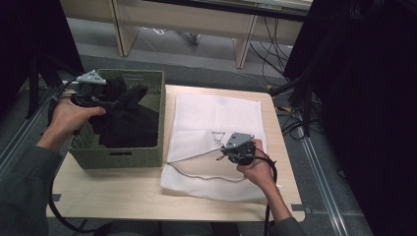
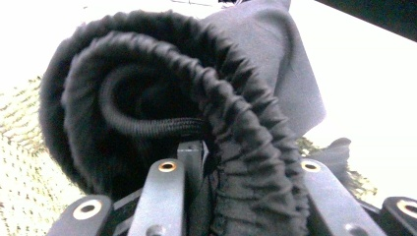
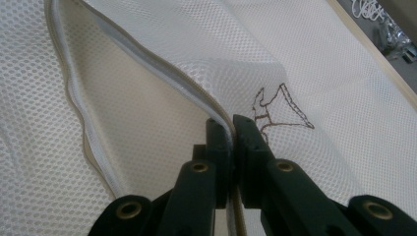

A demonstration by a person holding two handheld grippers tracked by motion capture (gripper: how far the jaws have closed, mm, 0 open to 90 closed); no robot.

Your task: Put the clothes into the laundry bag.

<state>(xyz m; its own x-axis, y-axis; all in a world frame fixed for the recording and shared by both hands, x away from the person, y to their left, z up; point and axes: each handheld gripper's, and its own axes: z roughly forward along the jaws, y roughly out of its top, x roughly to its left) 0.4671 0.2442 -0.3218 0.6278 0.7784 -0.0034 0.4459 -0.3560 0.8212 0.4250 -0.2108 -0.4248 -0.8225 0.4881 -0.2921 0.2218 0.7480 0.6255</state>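
High view showed a person at a pale wooden worktop [image 1: 123, 191], one tool in each hand. The left tool [image 1: 105, 96] was clenched on a black, soft fabric garment with a gathered elastic waistband [image 1: 129, 118], lifting its bunched top out of an olive-green woven-look plastic basket [image 1: 147, 156] that stood at the left of the worktop. Most of the garment lay inside the basket. The right tool [image 1: 227, 153] pinched the zip edge of a flat white mesh laundry bag with a small brown printed mark [image 1: 216, 115], which lay spread just beside the basket.

From the left gripper view, the ribbed waistband curled in a thick spiral above the jaws, with a round black cord crossing their tips.

From the right gripper view, the jaws stood closed on the bag's pale zip tape [image 3: 222, 129], honeycomb netting falling away on both sides.

I judged that the limp garment could snag on the basket rim or slide from the grip as it rose. The bag's mouth looked barely parted, so the bulky cloth might catch there or drag the light bag across the worktop.
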